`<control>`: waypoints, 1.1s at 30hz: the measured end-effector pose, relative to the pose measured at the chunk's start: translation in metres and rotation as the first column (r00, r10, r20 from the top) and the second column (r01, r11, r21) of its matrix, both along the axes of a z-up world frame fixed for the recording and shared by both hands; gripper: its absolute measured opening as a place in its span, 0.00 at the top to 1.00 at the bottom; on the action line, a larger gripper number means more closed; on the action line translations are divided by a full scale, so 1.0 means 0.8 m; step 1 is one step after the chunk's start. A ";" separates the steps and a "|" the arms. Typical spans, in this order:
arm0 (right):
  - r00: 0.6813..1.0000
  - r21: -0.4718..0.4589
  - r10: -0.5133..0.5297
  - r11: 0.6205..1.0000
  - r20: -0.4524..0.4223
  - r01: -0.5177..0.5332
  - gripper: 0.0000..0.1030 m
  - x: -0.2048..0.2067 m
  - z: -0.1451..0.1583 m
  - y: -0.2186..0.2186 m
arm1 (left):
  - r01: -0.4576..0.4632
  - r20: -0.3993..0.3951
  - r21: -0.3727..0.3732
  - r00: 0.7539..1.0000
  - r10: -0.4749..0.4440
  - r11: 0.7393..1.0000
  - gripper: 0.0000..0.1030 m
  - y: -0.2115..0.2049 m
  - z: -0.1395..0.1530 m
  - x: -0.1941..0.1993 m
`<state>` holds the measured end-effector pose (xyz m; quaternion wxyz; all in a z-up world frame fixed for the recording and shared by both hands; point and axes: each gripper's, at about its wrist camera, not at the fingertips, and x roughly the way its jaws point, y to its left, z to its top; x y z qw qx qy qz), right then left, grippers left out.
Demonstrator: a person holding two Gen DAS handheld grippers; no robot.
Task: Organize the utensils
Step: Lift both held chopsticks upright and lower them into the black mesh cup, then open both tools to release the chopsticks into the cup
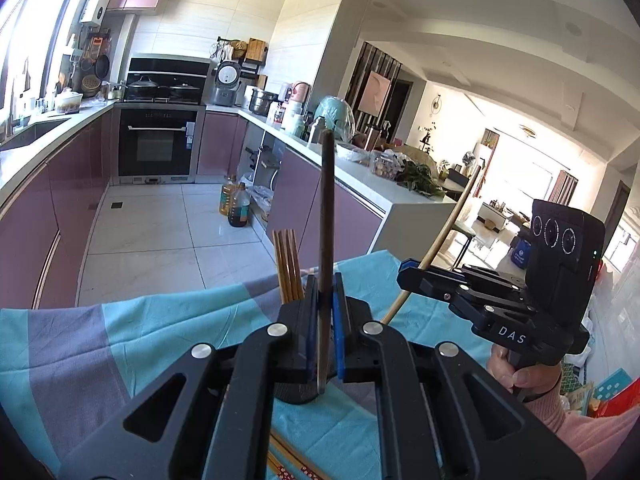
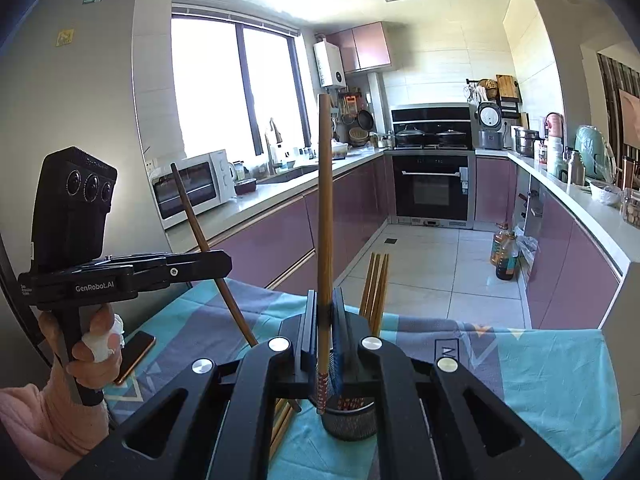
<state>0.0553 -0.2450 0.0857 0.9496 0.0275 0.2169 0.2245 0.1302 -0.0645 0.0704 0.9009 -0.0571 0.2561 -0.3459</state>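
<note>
On the right gripper (image 1: 408,276), as your left camera sees it, you can read the white letters "DAS" on the side of its black body. On the left gripper (image 2: 224,264), seen from your right camera, the side carries "GenRobot.AI" in white, with smaller lines beside it that are too small to read. The tall grey refrigerator (image 2: 72,92) has a green and white label near its top and a yellow sticker under it; the text on both is not legible.
</note>
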 end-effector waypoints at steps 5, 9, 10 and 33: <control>1.000 0.008 -0.011 1.000 0.009 0.011 0.94 0.007 0.001 -0.003 | -0.022 0.022 -0.001 1.000 0.022 1.000 0.93 -0.006 0.014 0.006; 1.000 0.012 -0.025 1.000 0.006 0.025 0.94 0.016 -0.003 -0.002 | -0.038 0.025 0.008 0.999 0.038 0.999 0.93 -0.015 0.018 0.011; 1.000 0.013 -0.027 1.000 0.001 0.027 0.94 0.019 -0.006 -0.001 | -0.044 0.027 0.011 0.999 0.043 0.999 0.93 -0.018 0.018 0.012; 0.964 -0.061 -0.025 0.998 -0.265 0.009 0.94 0.076 -0.087 0.008 | 0.049 -0.153 0.254 0.988 -0.010 0.966 0.93 -0.084 -0.047 0.045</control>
